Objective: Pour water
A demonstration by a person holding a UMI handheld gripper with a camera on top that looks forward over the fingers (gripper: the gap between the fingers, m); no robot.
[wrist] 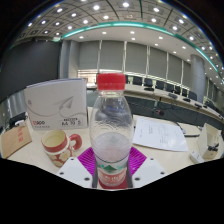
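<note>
Water bottle (pixel 111 125): clear plastic, ribbed body, red screw cap in place. A label with a red band wraps the lower part. It stands upright between the two gripper (pixel 111 168) fingers, its lower body level with the magenta pads (pixel 88 160). Whether both pads press on it cannot be determined. Liquid level inside is not readable.

Cup (pixel 60 146): pale mug with red pattern and a red handle (pixel 76 146) turned toward the bottle. Upright, mouth open upward, resting on the light tabletop (pixel 150 160). Position: just beside the bottle, to its left, and slightly beyond the finger there. Not touching the bottle. Contents not visible.
</note>
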